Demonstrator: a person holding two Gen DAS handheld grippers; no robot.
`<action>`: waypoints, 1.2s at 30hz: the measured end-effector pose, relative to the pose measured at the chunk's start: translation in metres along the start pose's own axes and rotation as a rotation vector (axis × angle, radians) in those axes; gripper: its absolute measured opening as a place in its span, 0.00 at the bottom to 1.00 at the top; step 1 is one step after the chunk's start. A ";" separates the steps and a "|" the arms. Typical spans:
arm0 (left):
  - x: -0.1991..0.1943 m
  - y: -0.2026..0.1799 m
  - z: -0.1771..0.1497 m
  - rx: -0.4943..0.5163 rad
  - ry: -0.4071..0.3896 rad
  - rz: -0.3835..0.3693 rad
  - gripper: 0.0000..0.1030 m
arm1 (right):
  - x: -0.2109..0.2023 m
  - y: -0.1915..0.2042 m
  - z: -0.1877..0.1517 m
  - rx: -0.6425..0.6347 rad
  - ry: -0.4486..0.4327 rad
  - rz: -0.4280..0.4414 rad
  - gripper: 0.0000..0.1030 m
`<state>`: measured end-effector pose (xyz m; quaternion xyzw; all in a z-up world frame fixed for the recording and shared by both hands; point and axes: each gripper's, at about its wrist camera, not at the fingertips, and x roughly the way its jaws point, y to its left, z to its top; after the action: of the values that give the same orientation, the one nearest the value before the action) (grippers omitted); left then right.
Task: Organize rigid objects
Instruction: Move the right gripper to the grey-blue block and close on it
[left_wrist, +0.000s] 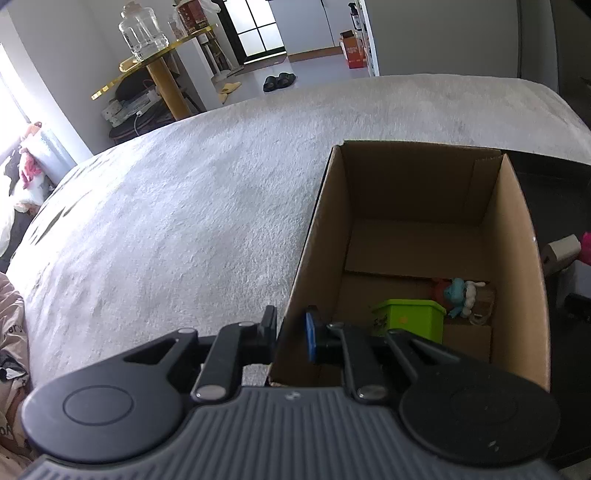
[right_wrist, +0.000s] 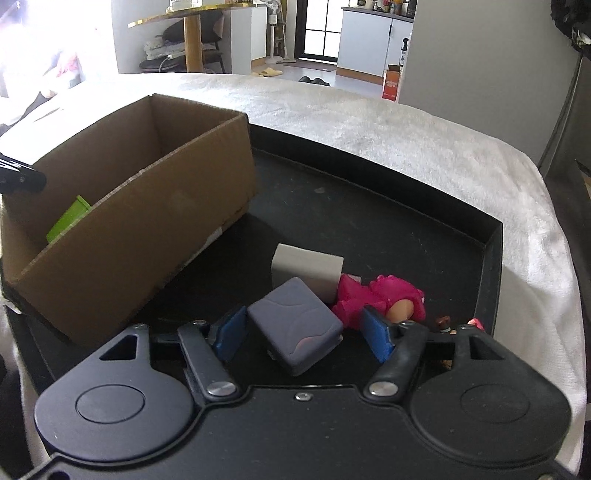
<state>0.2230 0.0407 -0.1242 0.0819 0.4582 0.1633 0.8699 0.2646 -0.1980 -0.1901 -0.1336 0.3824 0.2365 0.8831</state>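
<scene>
My left gripper (left_wrist: 291, 332) is shut on the near left wall of the brown cardboard box (left_wrist: 314, 236), one finger outside, one inside. The box holds a green container (left_wrist: 410, 319) and a small blue and white figure (left_wrist: 460, 291). My right gripper (right_wrist: 306, 332) is open with a grey-purple rounded box (right_wrist: 295, 325) lying between its blue pads, not squeezed. Behind it lie a white block (right_wrist: 308, 269) and a pink doll (right_wrist: 380, 299). The cardboard box (right_wrist: 129, 236) stands to the left on the black tray (right_wrist: 369, 206).
The tray rests on a bed with a white fuzzy blanket (left_wrist: 184, 206). A small brown piece (right_wrist: 442, 322) lies at the tray's right. A gold-edged glass table (left_wrist: 155, 62) with jars stands beyond the bed. The tray's raised rim (right_wrist: 493, 258) runs along the right.
</scene>
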 end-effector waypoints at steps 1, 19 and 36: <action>0.000 0.000 0.000 0.004 -0.002 -0.001 0.14 | 0.001 0.000 0.000 0.001 0.001 0.000 0.67; -0.011 -0.008 -0.010 0.107 -0.056 -0.035 0.09 | -0.009 0.005 0.002 -0.008 0.026 0.027 0.53; -0.031 -0.027 -0.025 0.246 -0.109 -0.091 0.08 | -0.024 0.005 0.006 -0.022 -0.002 0.033 0.53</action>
<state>0.1918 0.0043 -0.1222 0.1758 0.4298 0.0616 0.8835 0.2517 -0.1982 -0.1686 -0.1365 0.3810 0.2556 0.8780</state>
